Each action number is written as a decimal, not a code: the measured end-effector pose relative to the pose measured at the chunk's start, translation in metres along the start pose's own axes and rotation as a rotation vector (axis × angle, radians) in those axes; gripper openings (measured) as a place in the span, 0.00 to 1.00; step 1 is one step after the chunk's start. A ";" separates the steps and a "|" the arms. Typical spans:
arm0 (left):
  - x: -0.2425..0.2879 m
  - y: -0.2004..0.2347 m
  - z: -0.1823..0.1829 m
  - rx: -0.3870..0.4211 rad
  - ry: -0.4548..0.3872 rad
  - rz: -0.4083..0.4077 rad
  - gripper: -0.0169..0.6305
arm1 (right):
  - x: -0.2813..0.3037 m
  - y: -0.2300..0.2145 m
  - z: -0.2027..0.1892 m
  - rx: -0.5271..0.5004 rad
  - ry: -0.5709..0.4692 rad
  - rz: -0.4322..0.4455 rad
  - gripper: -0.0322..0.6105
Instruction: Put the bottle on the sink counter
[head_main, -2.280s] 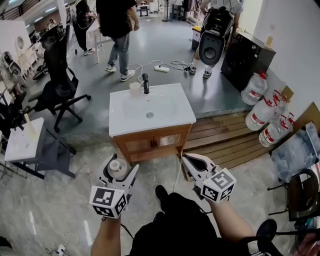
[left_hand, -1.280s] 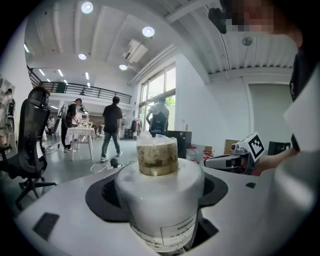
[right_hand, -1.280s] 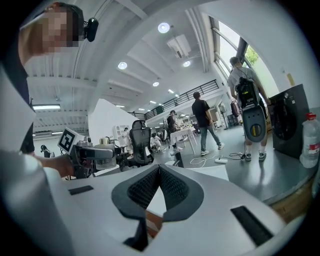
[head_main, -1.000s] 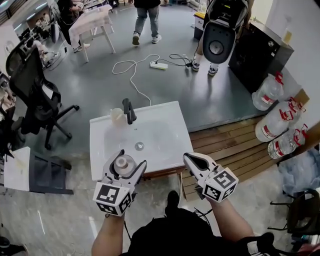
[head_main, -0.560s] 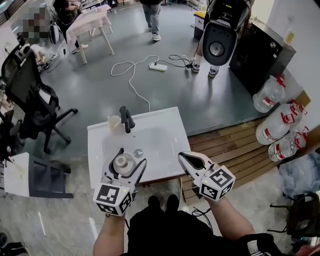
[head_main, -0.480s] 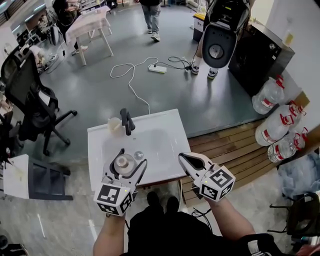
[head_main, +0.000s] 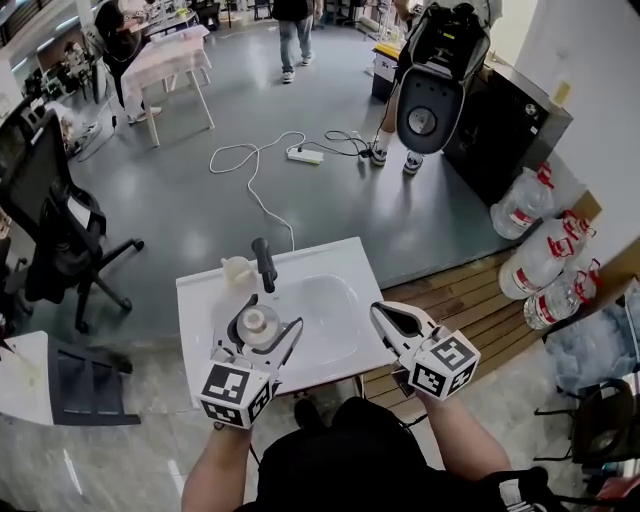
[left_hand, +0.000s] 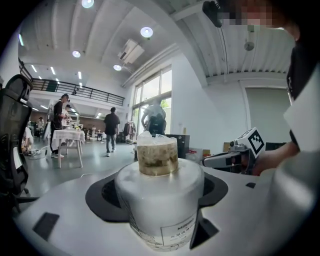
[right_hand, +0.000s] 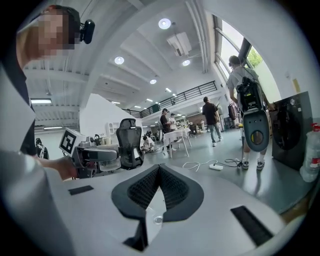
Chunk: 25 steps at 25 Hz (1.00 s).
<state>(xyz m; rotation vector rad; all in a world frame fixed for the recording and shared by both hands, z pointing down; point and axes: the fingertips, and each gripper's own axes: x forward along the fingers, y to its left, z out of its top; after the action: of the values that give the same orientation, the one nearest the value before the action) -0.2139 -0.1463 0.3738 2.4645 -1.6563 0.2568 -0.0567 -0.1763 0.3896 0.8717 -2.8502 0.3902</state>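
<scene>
A white bottle (head_main: 256, 321) with a brownish cap stands upright between the jaws of my left gripper (head_main: 266, 320), which is shut on it. In the left gripper view the bottle (left_hand: 160, 200) fills the middle. It hangs over the front left part of the white sink counter (head_main: 200, 300), near the basin (head_main: 325, 310) and just in front of the black faucet (head_main: 264, 263). My right gripper (head_main: 381, 313) is shut with nothing in it, over the counter's front right edge; its black pads meet in the right gripper view (right_hand: 159, 172).
A pale cup (head_main: 234, 268) stands left of the faucet. Wooden planks (head_main: 470, 300) and large water jugs (head_main: 540, 260) lie to the right. An office chair (head_main: 50, 230) is at the left. A power strip with cable (head_main: 300, 154) lies beyond the sink, where people stand.
The view has come up to the sink. Both grippers have gone from in front of the cabinet to over the counter's front edge. The left one still holds the bottle.
</scene>
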 end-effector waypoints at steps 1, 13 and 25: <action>0.002 0.004 -0.001 -0.001 0.000 -0.009 0.55 | 0.003 0.002 -0.001 0.000 0.003 -0.008 0.07; 0.073 0.024 0.009 -0.027 0.012 -0.055 0.55 | 0.027 -0.044 0.007 0.029 -0.003 -0.047 0.07; 0.173 0.015 -0.004 -0.034 0.071 -0.094 0.55 | 0.054 -0.114 0.002 0.064 0.002 -0.063 0.07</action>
<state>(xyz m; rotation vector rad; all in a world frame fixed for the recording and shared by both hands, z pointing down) -0.1637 -0.3066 0.4182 2.4696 -1.5004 0.2985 -0.0367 -0.2959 0.4220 0.9688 -2.8144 0.4773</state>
